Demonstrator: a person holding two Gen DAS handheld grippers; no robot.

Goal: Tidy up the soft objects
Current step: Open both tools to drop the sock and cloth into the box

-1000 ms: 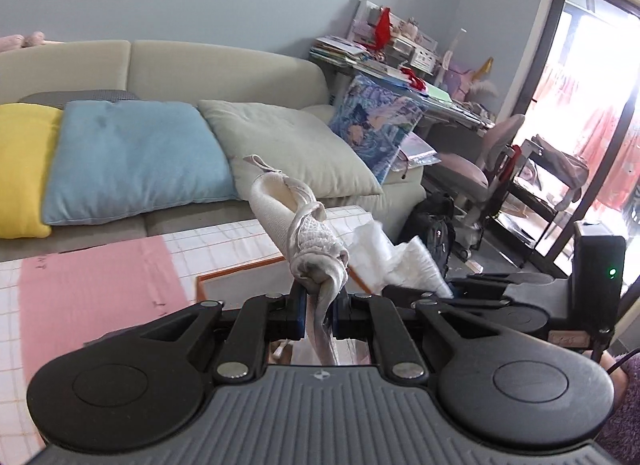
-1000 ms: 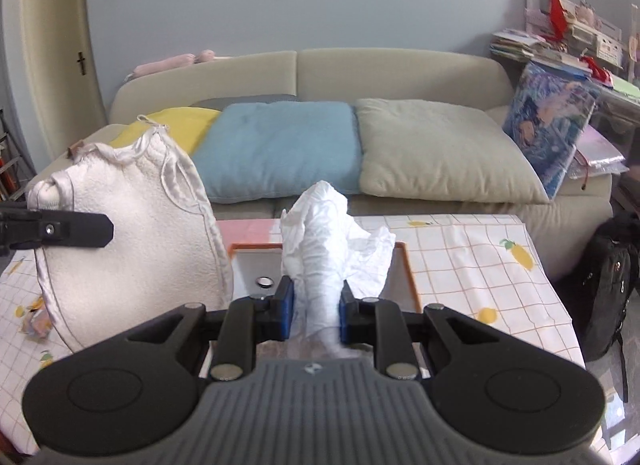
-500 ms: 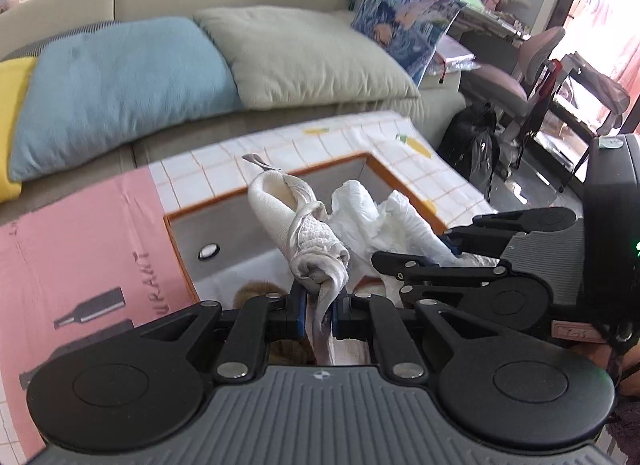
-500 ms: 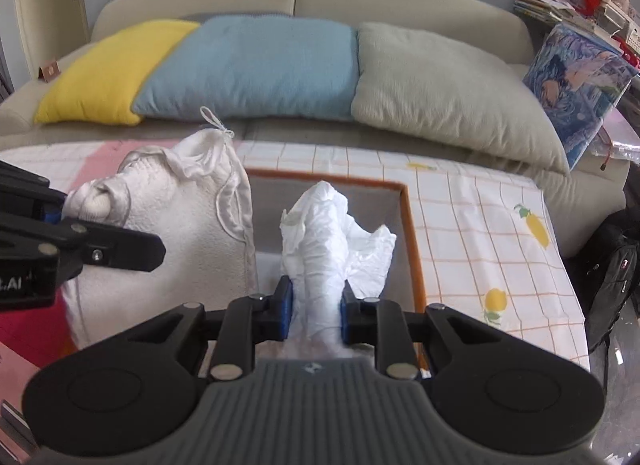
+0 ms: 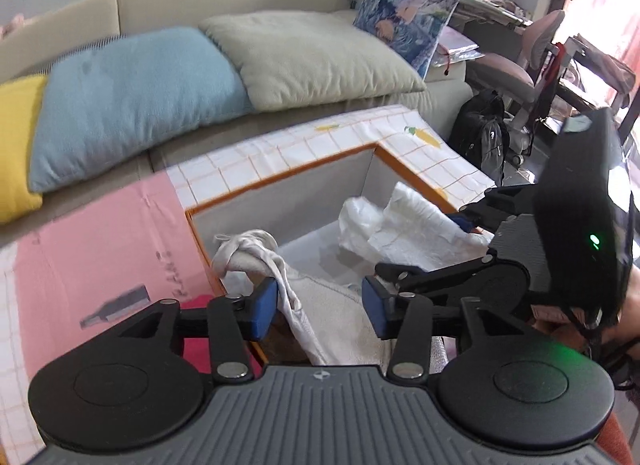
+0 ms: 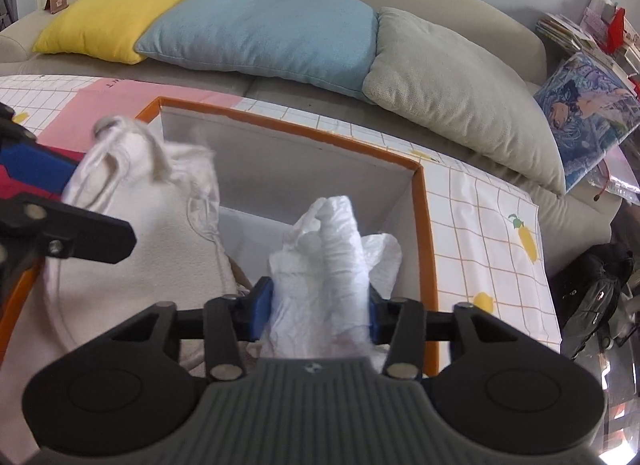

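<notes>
Both tongs had sunk from above the sofa cushions to the orange-rimmed box [image 6: 424, 225] on the bench, and their jaws had just been opening.

Left tongs [image 5: 318, 303]: wide; cream bag [image 5: 320, 305] lay loose between the pads, draped over the near left rim, released so it could settle inside.

Right tongs [image 6: 320, 305]: parted; white crumpled cloth [image 6: 332, 249] stood between the pads, brushing them but seemingly no longer squeezed, its far end over the box floor.

Placement: both soft items at the near side of the box, bag left, cloth right, presumably to keep them gathered in one container.
</notes>
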